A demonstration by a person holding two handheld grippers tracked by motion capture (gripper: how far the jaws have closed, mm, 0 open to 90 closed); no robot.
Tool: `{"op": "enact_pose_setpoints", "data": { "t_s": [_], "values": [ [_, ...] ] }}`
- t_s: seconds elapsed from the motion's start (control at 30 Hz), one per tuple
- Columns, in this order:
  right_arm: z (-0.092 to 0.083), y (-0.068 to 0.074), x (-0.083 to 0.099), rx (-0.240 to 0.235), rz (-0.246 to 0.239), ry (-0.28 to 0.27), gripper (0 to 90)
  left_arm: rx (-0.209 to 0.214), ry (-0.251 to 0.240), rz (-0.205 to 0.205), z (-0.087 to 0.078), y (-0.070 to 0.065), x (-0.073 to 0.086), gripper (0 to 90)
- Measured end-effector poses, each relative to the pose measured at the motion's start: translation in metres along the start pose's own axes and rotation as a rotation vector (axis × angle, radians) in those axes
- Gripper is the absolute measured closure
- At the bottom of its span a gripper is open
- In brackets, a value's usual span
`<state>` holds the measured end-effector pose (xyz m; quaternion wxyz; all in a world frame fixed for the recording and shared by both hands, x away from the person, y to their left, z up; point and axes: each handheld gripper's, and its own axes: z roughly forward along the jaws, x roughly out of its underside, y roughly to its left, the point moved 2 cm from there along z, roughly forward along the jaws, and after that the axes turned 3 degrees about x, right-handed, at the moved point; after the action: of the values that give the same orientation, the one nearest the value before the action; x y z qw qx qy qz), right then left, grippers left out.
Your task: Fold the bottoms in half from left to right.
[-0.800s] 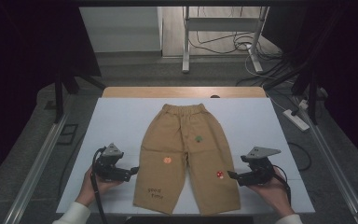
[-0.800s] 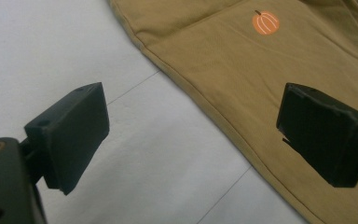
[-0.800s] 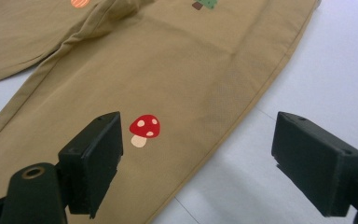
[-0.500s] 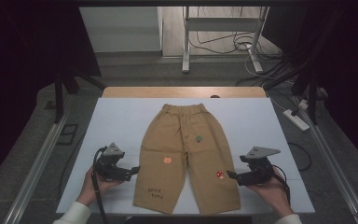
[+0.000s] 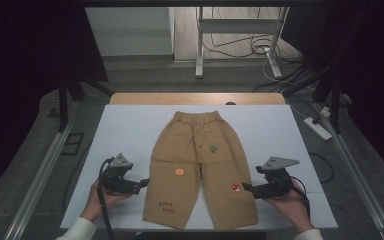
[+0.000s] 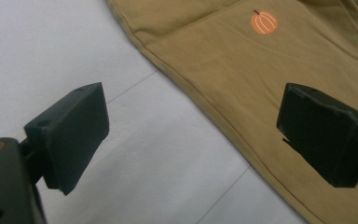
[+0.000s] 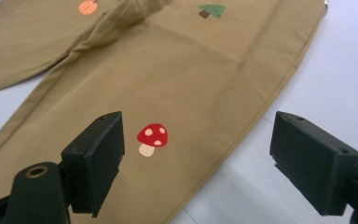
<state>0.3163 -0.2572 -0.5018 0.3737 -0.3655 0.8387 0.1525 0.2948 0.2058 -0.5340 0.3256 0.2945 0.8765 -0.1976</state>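
A pair of tan children's trousers [image 5: 200, 170] lies flat in the middle of the tabletop [image 5: 130, 130], with the elastic waistband toward the far edge and the two leg ends reaching almost to the near edge. The cloth carries small prints: an orange pumpkin [image 5: 179, 172], a green tree [image 5: 213, 148], a red mushroom [image 5: 236, 187] and some brown lettering [image 5: 166, 207] near one hem. The tabletop is covered by a white sheet, and a strip of wood [image 5: 195, 98] shows along its far edge. Behind it the floor is grey, with a metal stand [image 5: 237, 30] and loose cables [image 5: 260, 47]; a white power strip [image 5: 318, 128] lies past the right edge. The sides of the room are dark.

The left claw [image 5: 144, 183] is near the front left corner, just beside the outer seam of the left leg. Its jaws stand wide apart and hold nothing; in the left gripper view the seam runs between them, below. The right claw [image 5: 246, 188] is near the front right corner, over the outer edge of the right leg, close to the mushroom. Its jaws are also wide and empty, not pressing the cloth.
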Motion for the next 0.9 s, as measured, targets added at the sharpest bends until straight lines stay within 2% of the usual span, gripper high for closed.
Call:
{"op": "enact_pose_setpoints", "data": {
  "t_s": [0.37, 0.5, 0.9],
  "values": [
    [0.005, 0.005, -0.006, -0.003, -0.006, 0.008, 18.0, -0.009, -0.005, -0.007, -0.003, 0.002, 0.002, 9.2],
    [0.004, 0.007, -0.009, -0.006, -0.006, -0.005, 18.0, -0.008, -0.004, -0.008, -0.002, 0.002, 0.002, 9.2],
    [0.013, 0.022, -0.023, -0.058, -0.018, -0.036, 18.1, -0.010, -0.008, -0.016, -0.003, 0.002, 0.002, 9.2]
  ]
}}
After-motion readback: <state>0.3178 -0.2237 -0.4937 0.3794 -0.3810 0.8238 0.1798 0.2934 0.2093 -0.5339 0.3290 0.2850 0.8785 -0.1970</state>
